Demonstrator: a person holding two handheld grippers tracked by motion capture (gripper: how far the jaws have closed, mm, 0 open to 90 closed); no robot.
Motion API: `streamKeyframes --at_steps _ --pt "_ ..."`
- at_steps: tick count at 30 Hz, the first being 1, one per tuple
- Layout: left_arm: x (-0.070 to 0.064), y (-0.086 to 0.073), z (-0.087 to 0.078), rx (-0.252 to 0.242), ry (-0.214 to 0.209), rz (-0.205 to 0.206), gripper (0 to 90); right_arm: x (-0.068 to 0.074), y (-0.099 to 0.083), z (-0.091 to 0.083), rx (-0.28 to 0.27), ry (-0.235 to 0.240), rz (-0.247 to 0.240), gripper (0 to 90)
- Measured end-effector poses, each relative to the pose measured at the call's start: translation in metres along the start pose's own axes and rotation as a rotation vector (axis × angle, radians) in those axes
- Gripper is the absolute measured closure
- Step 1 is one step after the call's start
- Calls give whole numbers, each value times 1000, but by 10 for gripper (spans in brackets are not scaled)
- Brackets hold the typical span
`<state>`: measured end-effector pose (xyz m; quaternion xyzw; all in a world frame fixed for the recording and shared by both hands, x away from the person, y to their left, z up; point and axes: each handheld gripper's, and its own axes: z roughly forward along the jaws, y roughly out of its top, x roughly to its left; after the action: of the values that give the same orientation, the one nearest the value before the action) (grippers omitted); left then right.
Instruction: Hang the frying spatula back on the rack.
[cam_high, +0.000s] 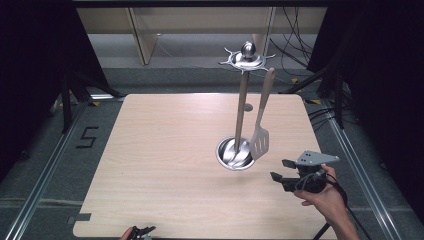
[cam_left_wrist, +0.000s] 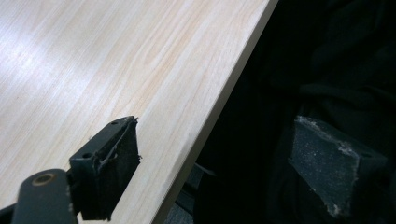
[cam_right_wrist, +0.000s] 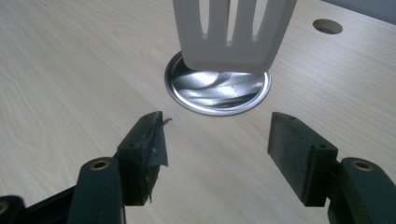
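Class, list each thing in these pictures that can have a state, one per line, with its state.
slotted spatula: hanging from the rack, head beside the base.
utensil rack: upright on the table.
right gripper: open, empty, pointing at the spatula.
left gripper: open, empty, at the table's near edge.

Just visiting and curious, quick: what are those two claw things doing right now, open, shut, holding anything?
Left gripper: open, holding nothing, at the table's near edge.
Right gripper: open, empty, facing the hanging spatula.

A black "5" (cam_high: 89, 136) on the grey floor left of the table (cam_high: 165, 150).
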<state>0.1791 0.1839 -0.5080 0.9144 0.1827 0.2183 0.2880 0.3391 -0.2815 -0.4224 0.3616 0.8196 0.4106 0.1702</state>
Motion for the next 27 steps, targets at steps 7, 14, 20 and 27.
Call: streamKeyframes --at_steps 7,14,20,27 --pt "-1 0 -1 -5 12 2 149 6 -7 4 24 13 -7 369" --pt "1 0 -3 -7 6 7 149 11 -11 7 23 30 -26 364" --pt "0 0 -2 -8 15 5 149 16 -17 7 31 36 -36 361" --pt "0 -1 -2 -8 14 3 149 22 -26 9 58 47 -13 360"
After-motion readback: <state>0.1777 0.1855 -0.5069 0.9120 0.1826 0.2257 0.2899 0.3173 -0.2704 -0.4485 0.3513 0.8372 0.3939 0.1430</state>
